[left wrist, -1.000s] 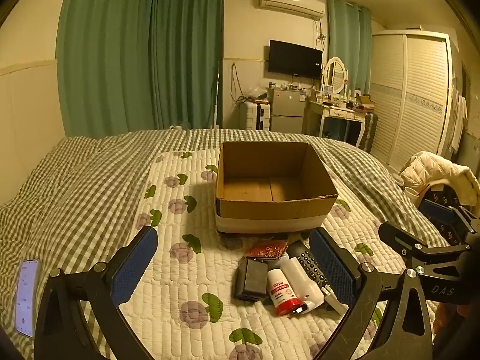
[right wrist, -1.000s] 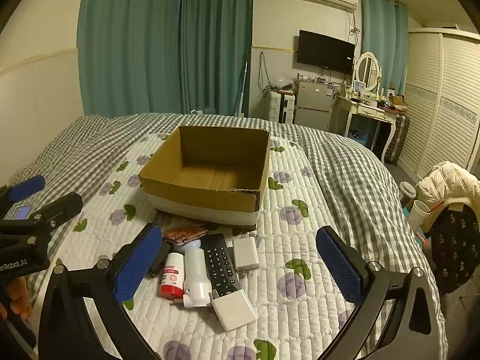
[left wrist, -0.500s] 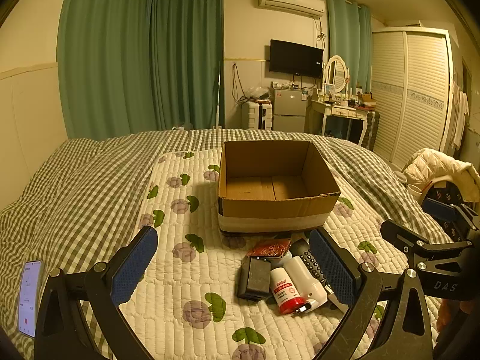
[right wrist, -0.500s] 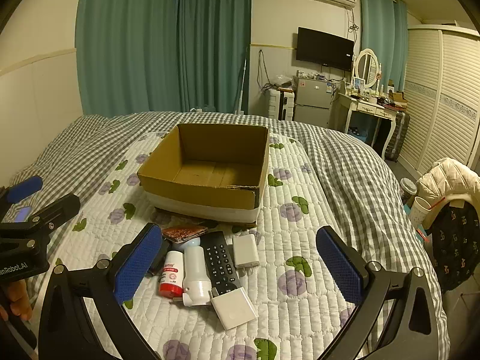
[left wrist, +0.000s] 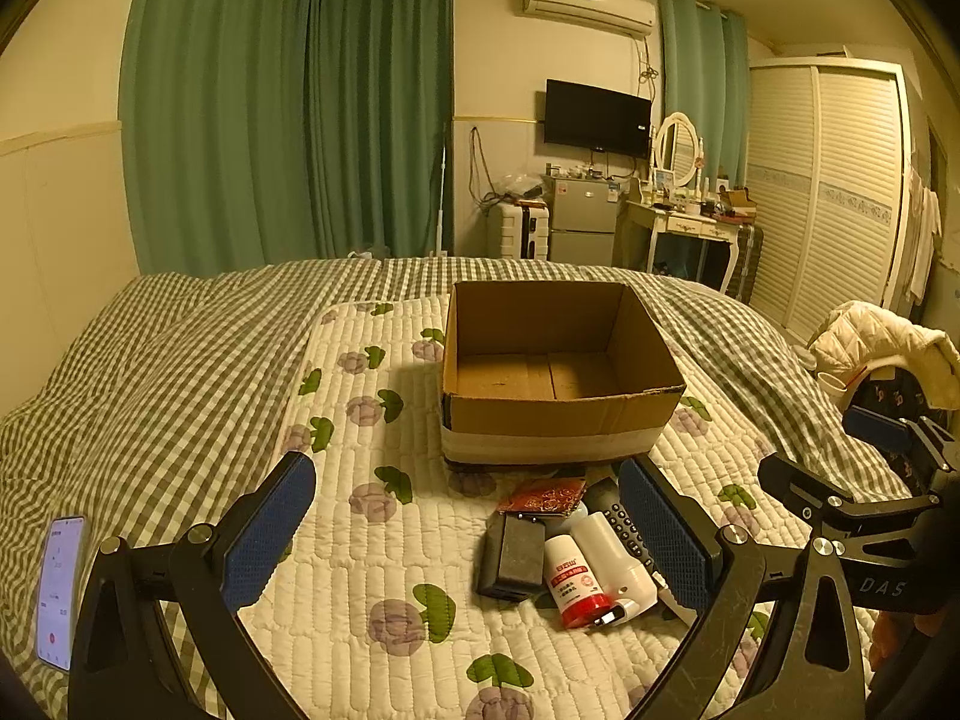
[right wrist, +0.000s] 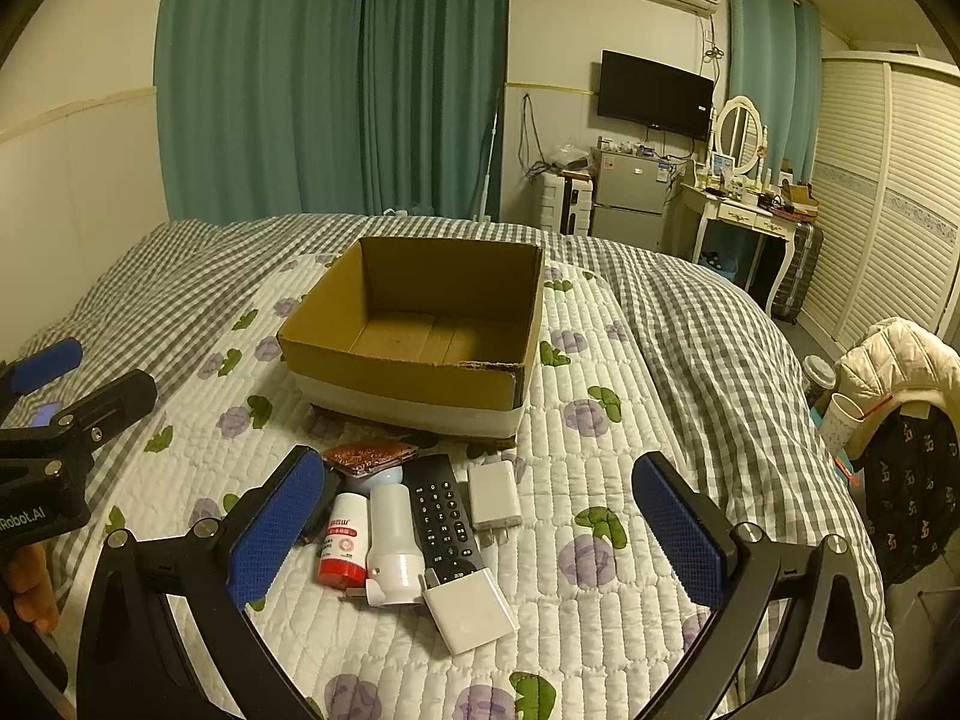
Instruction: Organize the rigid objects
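An empty open cardboard box [left wrist: 558,420] [right wrist: 414,390] stands on the quilted bed. In front of it lies a pile: a red patterned pouch [left wrist: 543,496] [right wrist: 369,456], a black case [left wrist: 513,555], a red-capped white bottle [left wrist: 570,579] [right wrist: 344,540], a white tube [left wrist: 615,558] [right wrist: 393,540], a black remote [right wrist: 444,519], a white charger [right wrist: 494,495] and a white square adapter [right wrist: 471,612]. My left gripper [left wrist: 468,534] is open above the bed, left of the pile. My right gripper [right wrist: 480,531] is open over the pile.
A phone [left wrist: 59,591] with a lit screen lies on the checked blanket at the left. A chair with a white jacket [right wrist: 900,360] stands by the bed's right side. Curtains, a fridge and a dresser are at the far wall.
Both grippers have drifted slightly back and up; the box and pile sit a little lower in view. Nothing was grasped or moved.
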A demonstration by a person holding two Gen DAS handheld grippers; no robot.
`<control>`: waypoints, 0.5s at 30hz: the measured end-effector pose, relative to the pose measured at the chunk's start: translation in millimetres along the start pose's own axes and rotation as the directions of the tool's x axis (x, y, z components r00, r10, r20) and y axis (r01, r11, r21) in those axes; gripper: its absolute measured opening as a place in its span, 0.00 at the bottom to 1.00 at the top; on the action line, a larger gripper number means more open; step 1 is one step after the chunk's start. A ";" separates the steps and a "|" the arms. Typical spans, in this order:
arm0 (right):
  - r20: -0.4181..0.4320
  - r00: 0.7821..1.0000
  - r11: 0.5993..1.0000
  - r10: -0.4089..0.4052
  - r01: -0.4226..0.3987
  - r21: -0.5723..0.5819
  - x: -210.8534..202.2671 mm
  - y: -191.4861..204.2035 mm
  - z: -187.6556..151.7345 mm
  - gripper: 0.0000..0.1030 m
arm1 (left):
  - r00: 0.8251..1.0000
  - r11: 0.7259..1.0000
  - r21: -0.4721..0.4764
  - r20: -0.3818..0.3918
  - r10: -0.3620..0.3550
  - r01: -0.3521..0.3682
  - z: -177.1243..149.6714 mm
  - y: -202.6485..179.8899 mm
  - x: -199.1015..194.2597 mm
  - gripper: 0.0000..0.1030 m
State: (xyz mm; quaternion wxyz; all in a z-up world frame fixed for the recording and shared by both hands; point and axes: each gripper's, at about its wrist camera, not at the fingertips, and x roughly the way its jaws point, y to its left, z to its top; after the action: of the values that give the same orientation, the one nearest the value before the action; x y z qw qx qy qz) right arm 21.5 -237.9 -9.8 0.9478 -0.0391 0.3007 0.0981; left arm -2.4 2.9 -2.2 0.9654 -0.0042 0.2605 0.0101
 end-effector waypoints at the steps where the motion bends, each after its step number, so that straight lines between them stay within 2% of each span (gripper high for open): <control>1: 0.000 1.000 1.000 0.000 0.000 0.000 0.2 -0.1 -0.2 1.00 | 1.000 1.000 -0.002 -0.001 0.000 0.000 0.0 0.4 0.3 1.00; 15: -0.007 1.000 1.000 0.003 -0.003 -0.007 1.8 1.0 -3.7 1.00 | 1.000 1.000 -0.015 -0.006 0.000 0.000 1.7 2.9 0.4 1.00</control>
State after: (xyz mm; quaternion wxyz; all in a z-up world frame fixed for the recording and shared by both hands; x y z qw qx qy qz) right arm 20.7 -237.2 -13.9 0.9465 -0.0426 0.3036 0.1004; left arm -1.2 5.8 -1.0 0.9646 -0.0114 0.2634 0.0119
